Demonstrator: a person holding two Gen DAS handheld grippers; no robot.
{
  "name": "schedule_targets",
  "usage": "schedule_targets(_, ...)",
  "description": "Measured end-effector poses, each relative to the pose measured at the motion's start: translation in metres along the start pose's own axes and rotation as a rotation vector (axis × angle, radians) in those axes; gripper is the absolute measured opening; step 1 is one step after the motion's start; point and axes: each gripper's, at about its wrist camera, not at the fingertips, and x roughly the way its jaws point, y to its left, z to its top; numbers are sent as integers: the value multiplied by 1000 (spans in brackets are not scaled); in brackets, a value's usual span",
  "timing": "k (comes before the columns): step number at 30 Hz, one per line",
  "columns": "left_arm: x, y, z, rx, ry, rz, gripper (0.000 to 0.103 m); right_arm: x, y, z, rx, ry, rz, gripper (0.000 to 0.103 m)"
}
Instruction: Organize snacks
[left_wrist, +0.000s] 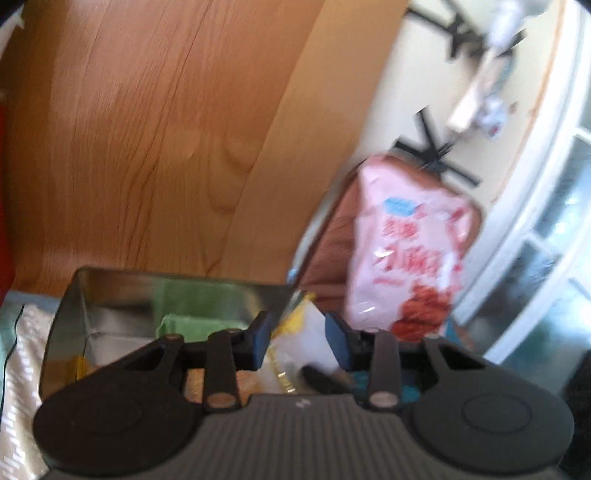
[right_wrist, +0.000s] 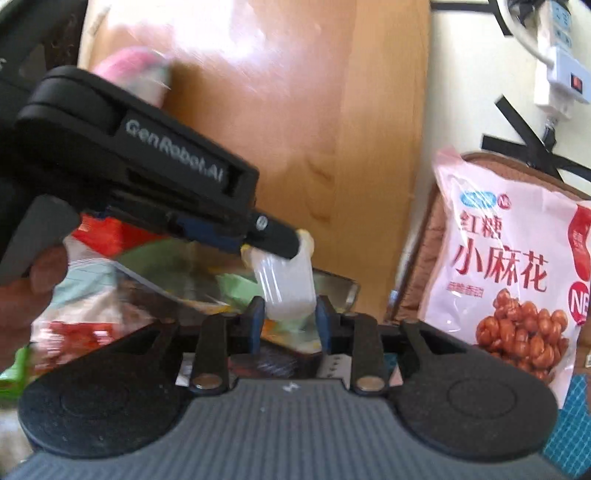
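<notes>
Snack packet (right_wrist: 286, 282), clear and whitish, sits pinched in the left tongs (right_wrist: 295, 240) just over the tin (left_wrist: 110, 295), right tongs (right_wrist: 286, 321) spread narrowly around it holding nothing, so I'd guess next is dropping it inside.
</notes>
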Motion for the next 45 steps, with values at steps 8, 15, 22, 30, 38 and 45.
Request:
schedule_targets(8, -85, 59, -30, -128, -72, -22, 34, -58, -5, -21, 147, -35, 86, 39)
schedule_targets(15, -193, 133, -108, -315, -83, 184, 34, -99, 44, -61, 197, 128, 311, 41)
schedule_targets(22, -225, 156, -152, -396, -47, 170, 34, -114, 101, -67, 191, 191, 421, 44)
schedule_targets(30, -206, 141, -139, -249, -28, 129, 36, -107, 151, -54, 123, 243, 447, 50)
schedule_targets(38, -176, 121, -149, -120, 43, 183, 36, -66, 175, -48, 44, 324, 445, 49)
schedule_targets(45, -180, 111, -162, -207, 63, 68, 34, -68, 159, -52, 97, 300, 402, 36)
